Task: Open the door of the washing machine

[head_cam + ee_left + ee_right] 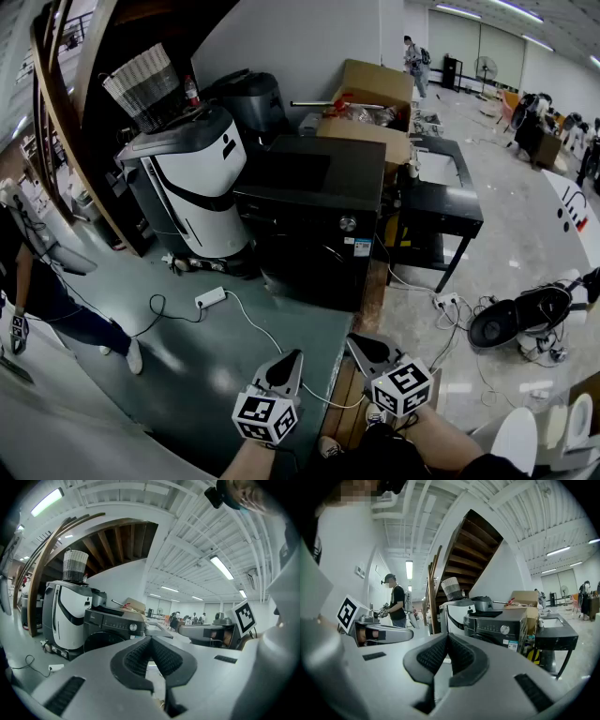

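Head view: black washing machine [314, 211] mid-floor, round front door [101, 641] closed, well beyond both grippers. Just beside it, toward the view's left, white appliance [192, 183]. Low down, left gripper [294, 359] and right gripper [355, 344], jaws pressed together, holding nothing.

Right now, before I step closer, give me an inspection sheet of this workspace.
Surface: grey-green floor, bare near the claws.
Job's things: black washing machine, door closed.
Clutter: white appliance beside it, cardboard box behind, black table.
Grippers: left claw and right claw shut, empty, short of the machine.
Cables: power strip, white cable across the floor.
Surroundings: wooden staircase, person off to the left.
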